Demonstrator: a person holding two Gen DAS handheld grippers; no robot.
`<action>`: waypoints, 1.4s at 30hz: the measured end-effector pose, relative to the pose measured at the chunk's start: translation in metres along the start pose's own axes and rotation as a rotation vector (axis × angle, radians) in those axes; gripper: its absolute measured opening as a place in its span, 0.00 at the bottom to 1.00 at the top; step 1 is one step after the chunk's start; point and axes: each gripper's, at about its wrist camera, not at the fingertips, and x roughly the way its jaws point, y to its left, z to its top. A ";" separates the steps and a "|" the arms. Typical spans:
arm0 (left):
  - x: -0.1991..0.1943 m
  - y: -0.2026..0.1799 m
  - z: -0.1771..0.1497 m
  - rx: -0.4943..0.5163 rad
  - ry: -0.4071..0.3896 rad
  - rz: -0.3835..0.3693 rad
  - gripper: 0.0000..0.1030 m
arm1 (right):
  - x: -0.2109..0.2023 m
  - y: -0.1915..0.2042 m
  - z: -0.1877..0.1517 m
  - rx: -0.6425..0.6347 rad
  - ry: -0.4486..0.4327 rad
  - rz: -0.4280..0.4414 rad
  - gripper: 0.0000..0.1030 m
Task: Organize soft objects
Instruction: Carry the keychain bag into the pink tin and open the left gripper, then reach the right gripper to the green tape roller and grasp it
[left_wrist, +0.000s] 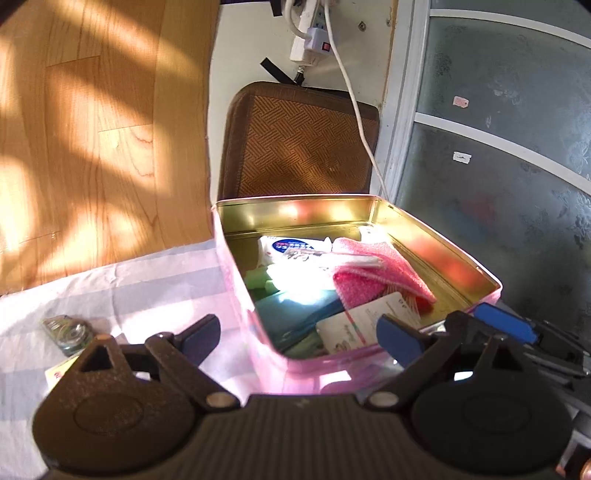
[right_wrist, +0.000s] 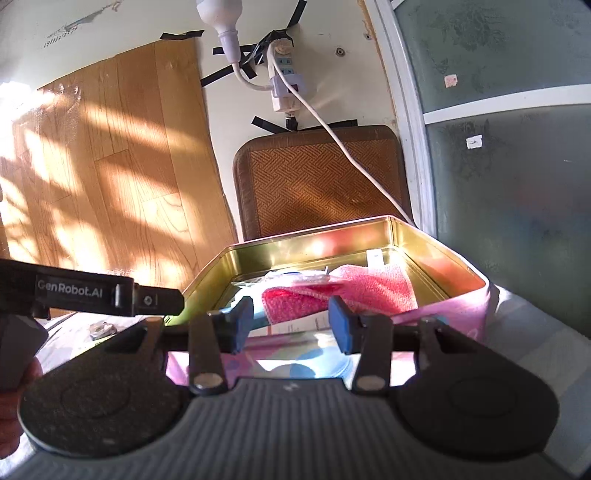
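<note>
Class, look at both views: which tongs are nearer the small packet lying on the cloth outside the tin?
Left. The left tongs sit beside the packet; the right tongs face the tin.

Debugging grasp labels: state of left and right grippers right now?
Left gripper: open wide, holding nothing, before the pink tin.
Right gripper: jaws partly open, nothing between the pads.

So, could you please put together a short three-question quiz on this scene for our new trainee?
1. True or false: the pink cloth lies inside the tin box.
2. What lies on the sheet left of the box? A) a small clear packet B) a mug C) a book
3. Fill in: the left gripper has its jaws ____, with nothing clamped between them.

Key: 1 true; 2 A, the packet; 3 open.
</note>
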 end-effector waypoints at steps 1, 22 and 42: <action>-0.005 0.003 -0.005 -0.003 -0.003 0.021 0.96 | -0.003 0.004 -0.002 -0.001 0.006 0.005 0.47; -0.039 0.098 -0.073 -0.025 0.037 0.414 1.00 | 0.009 0.099 -0.033 -0.142 0.157 0.144 0.47; -0.069 0.223 -0.096 -0.440 -0.029 0.496 1.00 | 0.138 0.204 -0.009 -0.270 0.291 0.384 0.52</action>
